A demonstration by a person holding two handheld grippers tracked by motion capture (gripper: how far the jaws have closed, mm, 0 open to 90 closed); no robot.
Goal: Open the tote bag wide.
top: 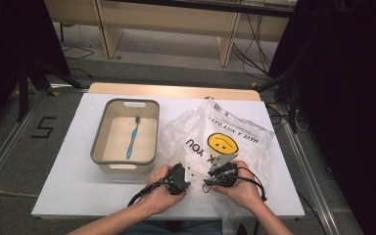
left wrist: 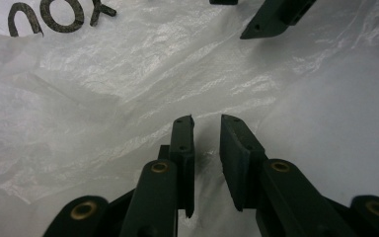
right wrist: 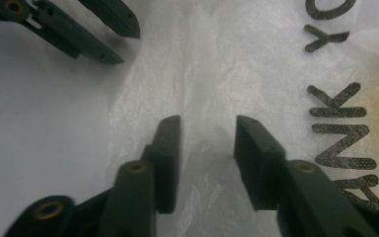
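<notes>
At 6 o'clock table edge, crinkled clear plastic bag with yellow smiley print (top: 220, 139) lay under both tools; left gripper (left wrist: 206, 129) and right gripper (right wrist: 208, 129) each part-open, straddling bag film, gripping nothing; blue toothbrush (top: 132, 137) at 10 o'clock, lengthwise in grey-rimmed tub (top: 98, 142), nearer left

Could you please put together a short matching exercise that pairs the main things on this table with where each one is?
Things:
1. toothbrush
2. bin
3. bag
4. left gripper

Places:
A. at the bag's near edge, beside the right gripper
B. lying inside the bin
C. on the table's left half
D. spread over the table's right half

Pairs: 1-B, 2-C, 3-D, 4-A
</notes>
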